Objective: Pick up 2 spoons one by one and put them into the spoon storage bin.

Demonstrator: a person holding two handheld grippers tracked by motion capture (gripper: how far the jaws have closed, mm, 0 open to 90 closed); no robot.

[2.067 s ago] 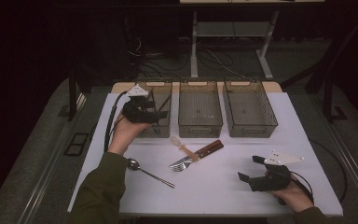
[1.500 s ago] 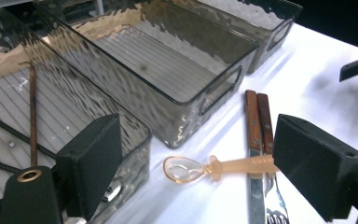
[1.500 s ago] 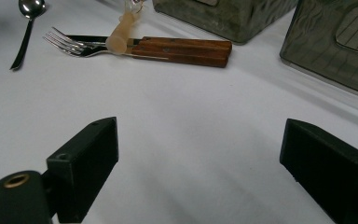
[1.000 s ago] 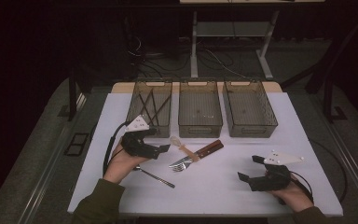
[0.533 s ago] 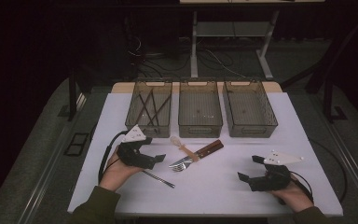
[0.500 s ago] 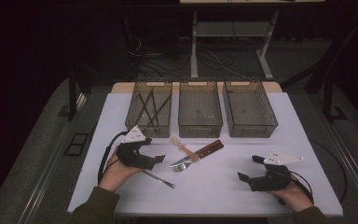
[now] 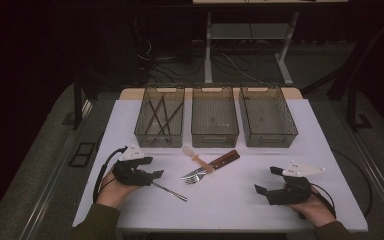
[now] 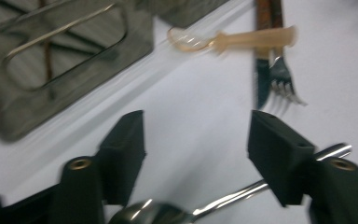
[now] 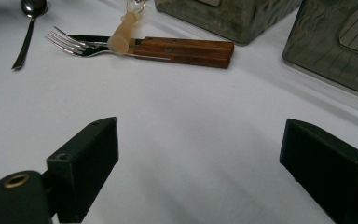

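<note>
- left gripper (image 8: 196,140): jaws apart, have just been closing. spoon (image 8: 214,198) lies between them on the counter (image 7: 230,200); pads not pressing on it as far as the blurred left gripper view shows.
- spoon bowl sits low between the jaws, handle runs out past the right-hand jaw in that view.
- in the high view the left gripper (image 7: 155,175) is low over the counter's left front, spoon (image 7: 172,191) handle sticking out toward the middle.
- just beyond the spoon: knife (image 7: 215,165) and fork (image 7: 202,175), both wooden-handled, side by side, touching; a pale plastic utensil (image 7: 196,156) lies across them.
- right gripper (image 9: 196,163): jaws wide apart, nothing between them, bare counter below. in the high view it sits (image 7: 267,182) at the right front, well apart from the cutlery.
- back of counter: three bins in a row. left bin (image 7: 160,117) holds thin dark sticks; middle bin (image 7: 215,117) and right bin (image 7: 267,117) look bare inside.
</note>
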